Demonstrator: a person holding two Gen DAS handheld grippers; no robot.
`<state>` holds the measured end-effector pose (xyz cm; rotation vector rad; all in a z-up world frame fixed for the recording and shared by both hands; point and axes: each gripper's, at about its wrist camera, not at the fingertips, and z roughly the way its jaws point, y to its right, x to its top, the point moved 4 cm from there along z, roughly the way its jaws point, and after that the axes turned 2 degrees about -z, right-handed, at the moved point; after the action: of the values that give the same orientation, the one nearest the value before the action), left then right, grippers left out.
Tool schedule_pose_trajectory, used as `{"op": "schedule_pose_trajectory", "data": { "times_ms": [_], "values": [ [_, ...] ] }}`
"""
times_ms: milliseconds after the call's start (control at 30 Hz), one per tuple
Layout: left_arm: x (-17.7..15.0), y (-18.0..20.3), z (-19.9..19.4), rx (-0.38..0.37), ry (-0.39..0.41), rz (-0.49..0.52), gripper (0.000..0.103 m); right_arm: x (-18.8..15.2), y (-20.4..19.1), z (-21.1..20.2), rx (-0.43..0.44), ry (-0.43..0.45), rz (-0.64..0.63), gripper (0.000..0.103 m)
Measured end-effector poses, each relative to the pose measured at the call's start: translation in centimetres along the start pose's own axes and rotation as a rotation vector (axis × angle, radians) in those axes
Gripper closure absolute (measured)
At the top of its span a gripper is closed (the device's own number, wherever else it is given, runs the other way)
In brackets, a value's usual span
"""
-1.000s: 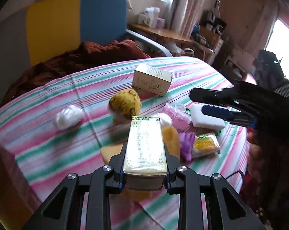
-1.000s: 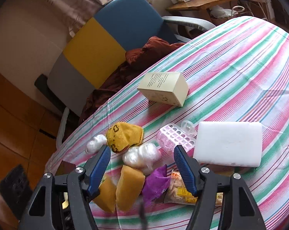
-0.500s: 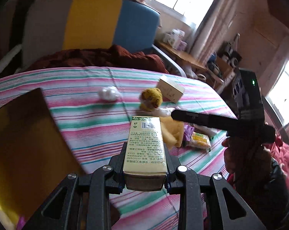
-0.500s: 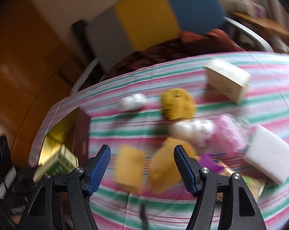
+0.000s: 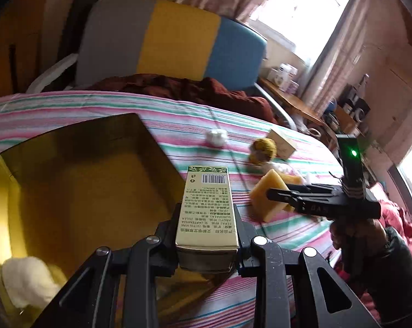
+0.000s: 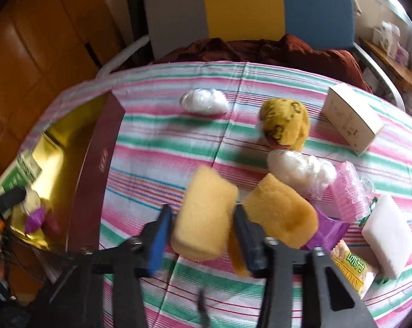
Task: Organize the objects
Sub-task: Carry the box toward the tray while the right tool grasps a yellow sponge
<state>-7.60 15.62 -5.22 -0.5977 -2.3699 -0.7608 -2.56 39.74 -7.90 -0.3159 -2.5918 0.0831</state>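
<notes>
Gold lining shows inside the open box [image 5: 77, 191] at the left, with a white bundle [image 5: 28, 278] in its near corner. Only the right wrist view shows its maroon outer wall [image 6: 96, 169]. The left gripper [image 5: 207, 235] clamps a green-and-cream carton [image 5: 207, 205] just above the box's right edge. The right gripper [image 6: 203, 232] stands with its jaws spread on either side of a yellow sponge [image 6: 206, 216]; whether they press it I cannot tell. A striped cloth [image 6: 165, 136] covers the table; behind stands a grey, yellow and blue chair [image 5: 173, 41], and a bright window [image 5: 301, 5] to the right.
</notes>
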Motion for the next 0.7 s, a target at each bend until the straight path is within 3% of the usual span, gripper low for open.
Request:
{"op": "schedule_pose_trajectory", "data": {
  "times_ms": [167,300,500,700],
  "values": [
    [0.4,-3.3,-1.4,0.088,0.042,-0.041,0.073,0.2,-0.4,-1.2,-0.047,0.052,-0.008,0.067],
    [1.1,-7.2,-2.5,0.189,0.068,-0.073,0.073,1.1,-1.2,-4.0,0.017,0.139,0.056,0.067],
    [1.0,-14.0,-2.9,0.334,0.055,-0.129,0.073,3.2,-8.7,-6.0,0.184,0.189,-0.037,0.067],
    [0.0,-17.1,-2.4,0.401,0.028,-0.126,0.073,4.7,-17.1,-3.7,0.306,0.132,-0.147,0.067]
  ]
}}
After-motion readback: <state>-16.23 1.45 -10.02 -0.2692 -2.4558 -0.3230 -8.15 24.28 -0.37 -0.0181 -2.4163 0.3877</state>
